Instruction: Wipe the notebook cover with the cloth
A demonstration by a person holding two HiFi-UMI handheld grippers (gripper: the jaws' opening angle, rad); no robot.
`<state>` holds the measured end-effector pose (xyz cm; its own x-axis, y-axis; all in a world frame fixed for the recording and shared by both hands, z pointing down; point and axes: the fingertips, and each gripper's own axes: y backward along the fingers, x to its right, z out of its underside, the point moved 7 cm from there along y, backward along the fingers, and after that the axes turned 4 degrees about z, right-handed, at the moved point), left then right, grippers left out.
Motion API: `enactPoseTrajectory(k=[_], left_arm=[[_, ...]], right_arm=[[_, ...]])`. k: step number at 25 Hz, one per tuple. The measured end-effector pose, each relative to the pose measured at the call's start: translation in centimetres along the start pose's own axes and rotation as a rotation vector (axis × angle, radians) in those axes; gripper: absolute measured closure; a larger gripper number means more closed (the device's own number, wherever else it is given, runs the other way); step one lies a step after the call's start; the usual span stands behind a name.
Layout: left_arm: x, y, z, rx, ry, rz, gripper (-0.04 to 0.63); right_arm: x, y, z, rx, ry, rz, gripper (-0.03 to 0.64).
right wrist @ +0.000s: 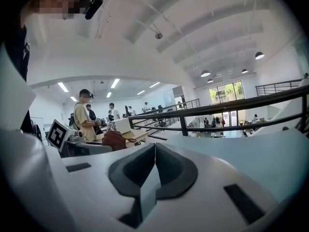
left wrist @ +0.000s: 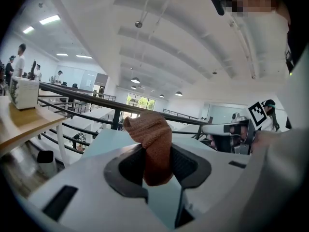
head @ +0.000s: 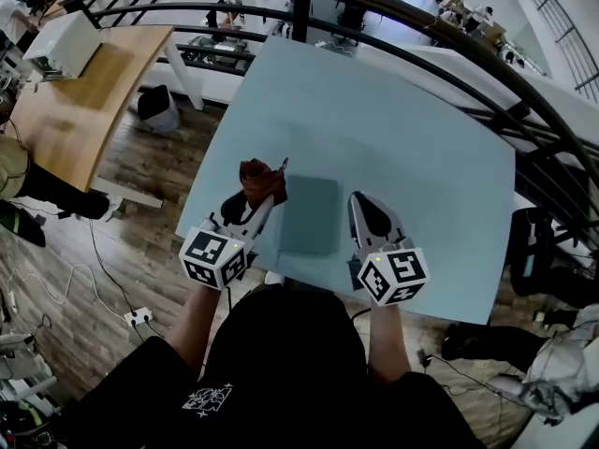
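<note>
The rust-brown cloth [left wrist: 150,139] is a soft knit with a fine, slightly rough weave. The grey-green rectangular notebook [head: 309,215] has a plain matt cover, and the pale blue table [head: 393,110] under it is smooth and matt as well. The left gripper [left wrist: 157,151] and right gripper [right wrist: 154,146] have smooth white plastic shells with a faint sheen and dark, matt, finely textured pads inside their fingers, while around them are a grey-brown wood-plank floor [head: 140,204], a light wooden desk [head: 84,101] and a black metal railing [head: 300,17].
</note>
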<state>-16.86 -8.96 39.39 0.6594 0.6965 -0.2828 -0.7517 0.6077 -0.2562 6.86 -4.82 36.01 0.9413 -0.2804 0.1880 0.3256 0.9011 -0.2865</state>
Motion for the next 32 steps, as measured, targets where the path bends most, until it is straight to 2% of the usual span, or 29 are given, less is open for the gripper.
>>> enactPoseTrajectory(k=[9, 14, 19, 25, 32], left_arm=[[1.1, -3.7, 2.3, -0.057, 0.025, -0.047, 0.456], [1.9, -6.1, 3.3, -0.092, 0.033, -0.044, 0.456], [3.3, -9.1, 5.5, -0.173, 0.030, -0.010, 0.456], [4.8, -12.1, 8.6, -0.308, 0.004, 0.018, 0.456], [5.3, -15.1, 11.2, -0.370, 0.050, 0.013, 0.456]], right_arm=[[2.9, -1.6, 1.8, -0.052, 0.002, -0.062, 0.611], [4.5, -2.0, 3.1, -0.083, -0.014, -0.086, 0.609], [6.3, -2.2, 5.1, -0.114, -0.027, -0.096, 0.609], [8.5, -2.5, 7.4, -0.145, 0.034, -0.083, 0.609], [9.8, -2.9, 9.8, -0.181, 0.047, -0.101, 0.609]])
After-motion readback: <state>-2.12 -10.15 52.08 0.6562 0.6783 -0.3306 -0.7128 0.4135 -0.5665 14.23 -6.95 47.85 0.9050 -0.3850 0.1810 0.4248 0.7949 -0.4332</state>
